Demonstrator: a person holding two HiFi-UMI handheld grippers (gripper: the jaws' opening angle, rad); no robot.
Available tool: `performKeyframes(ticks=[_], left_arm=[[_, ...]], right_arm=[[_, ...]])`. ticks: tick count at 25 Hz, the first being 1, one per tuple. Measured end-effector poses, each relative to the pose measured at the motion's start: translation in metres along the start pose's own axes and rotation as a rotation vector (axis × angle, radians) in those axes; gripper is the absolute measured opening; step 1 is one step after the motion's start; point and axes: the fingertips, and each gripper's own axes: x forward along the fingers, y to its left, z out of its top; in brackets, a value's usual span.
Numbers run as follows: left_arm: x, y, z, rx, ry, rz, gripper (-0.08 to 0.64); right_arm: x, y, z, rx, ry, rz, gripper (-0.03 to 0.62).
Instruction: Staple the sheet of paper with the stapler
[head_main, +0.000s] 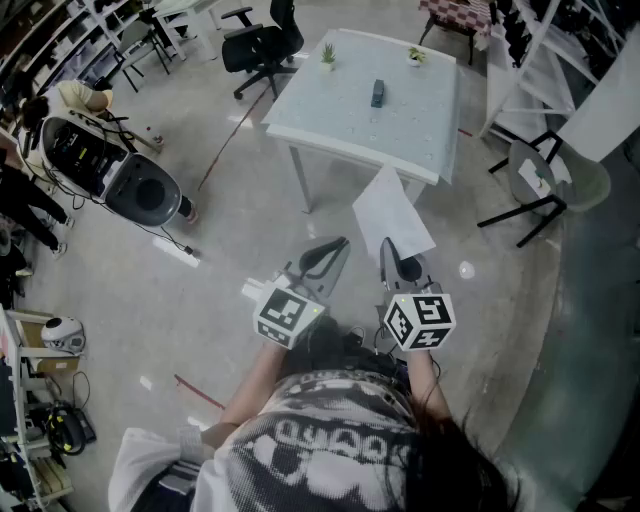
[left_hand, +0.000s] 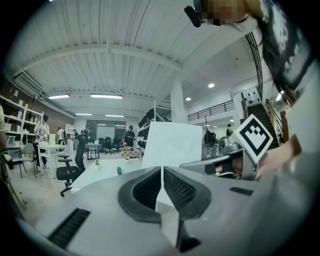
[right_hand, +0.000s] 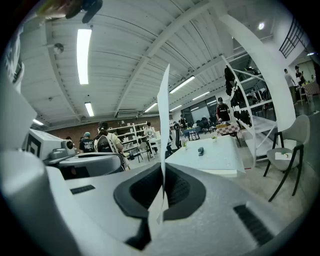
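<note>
A white sheet of paper (head_main: 392, 212) sticks up and forward from my right gripper (head_main: 390, 246), which is shut on its lower edge. In the right gripper view the sheet (right_hand: 163, 115) stands edge-on between the shut pads of the right gripper (right_hand: 163, 169). My left gripper (head_main: 337, 244) is just left of it, jaws together with nothing in them; in its own view the left gripper (left_hand: 161, 171) looks past the sheet (left_hand: 172, 145). A dark stapler (head_main: 378, 93) lies on the white table (head_main: 330, 125) ahead, well beyond both grippers. It also shows as the small stapler (right_hand: 200, 150) far off.
Two small potted plants (head_main: 328, 55) (head_main: 416, 55) stand at the table's far edge. Black office chairs (head_main: 262, 45) are behind it, and a grey chair (head_main: 545, 180) with shelving is to the right. A round machine (head_main: 145, 190) and cables lie on the floor at left. People stand far back.
</note>
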Motion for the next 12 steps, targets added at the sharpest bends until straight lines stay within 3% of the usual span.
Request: performKeyframes(ticks=[12], left_arm=[[0.0025, -0.0082, -0.0005, 0.038, 0.028, 0.006, 0.015]], right_arm=[[-0.0009, -0.0090, 0.0001, 0.101, -0.020, 0.030, -0.008]])
